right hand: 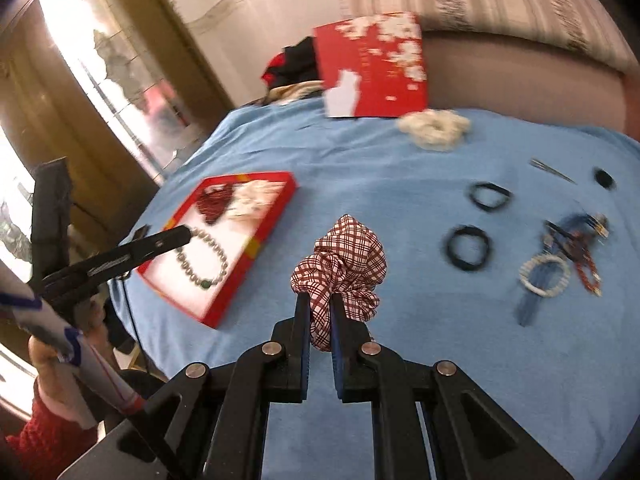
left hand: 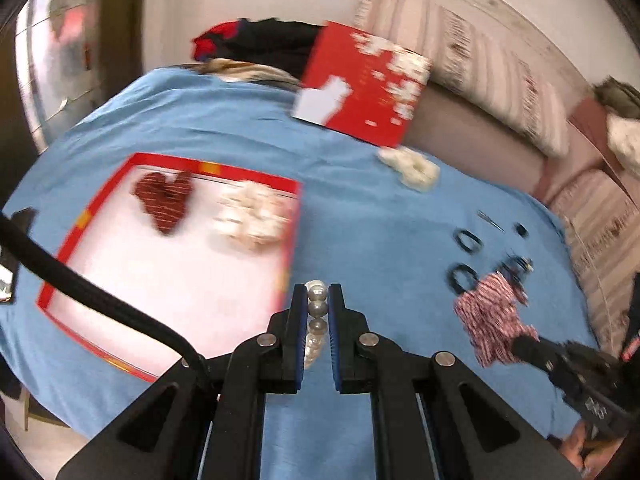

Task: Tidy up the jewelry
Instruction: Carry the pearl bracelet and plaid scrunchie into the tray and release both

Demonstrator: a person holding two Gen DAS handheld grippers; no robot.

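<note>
My left gripper (left hand: 318, 294) is shut on a pearl necklace (left hand: 316, 307) and holds it over the red-rimmed tray (left hand: 86, 216). In the right wrist view the necklace (right hand: 204, 258) hangs down onto the tray's white floor (right hand: 240, 240) from the left gripper (right hand: 186, 234). The tray holds a dark red heart scrunchie (left hand: 166, 198) and a cream scrunchie (left hand: 252, 216). My right gripper (right hand: 320, 300) is shut on a red-and-white checked scrunchie (right hand: 342, 266) above the blue cloth; it also shows in the left wrist view (left hand: 490, 314).
On the blue cloth (right hand: 380, 152) lie two black hair ties (right hand: 468, 247) (right hand: 490, 196), a white bead bracelet (right hand: 544, 274), tangled blue and red jewelry (right hand: 572, 240), a metal pin (right hand: 552, 170), a cream scrunchie (right hand: 436, 126). The red box lid (right hand: 372, 68) leans at the back.
</note>
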